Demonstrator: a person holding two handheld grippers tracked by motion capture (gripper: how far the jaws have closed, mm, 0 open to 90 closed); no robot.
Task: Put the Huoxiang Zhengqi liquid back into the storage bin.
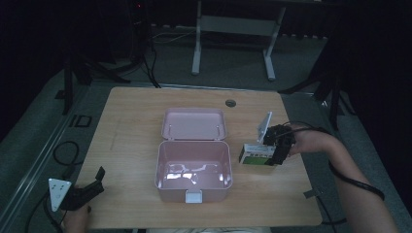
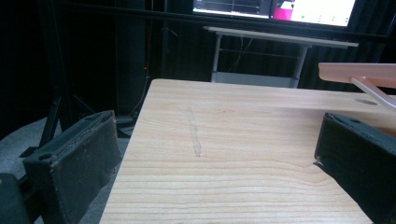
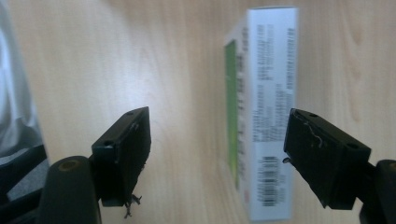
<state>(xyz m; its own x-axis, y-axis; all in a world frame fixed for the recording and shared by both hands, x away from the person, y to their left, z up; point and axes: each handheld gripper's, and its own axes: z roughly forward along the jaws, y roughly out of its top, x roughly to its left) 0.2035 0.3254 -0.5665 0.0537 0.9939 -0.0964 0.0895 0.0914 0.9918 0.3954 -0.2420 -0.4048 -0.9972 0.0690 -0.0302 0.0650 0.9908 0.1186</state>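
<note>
One white-and-green carton [image 3: 266,116] — printed text, barcode; lying between open fingers [image 3: 123,149].

Support: a light wooden table [image 1: 131,121] with visible grain and rounded corners. A round grommet hole [image 1: 231,103] is seen near the far edge, at about 12 o'clock. An open pink box [image 1: 193,167] is set at the table's centre, its lid [image 1: 194,124] folded back toward 12 o'clock. A small white-and-green carton [image 1: 253,155] lies at about 3 o'clock of the box, just beside it. A faint grey smudge [image 2: 194,133] is noted on the wood at about 9 o'clock.
</note>
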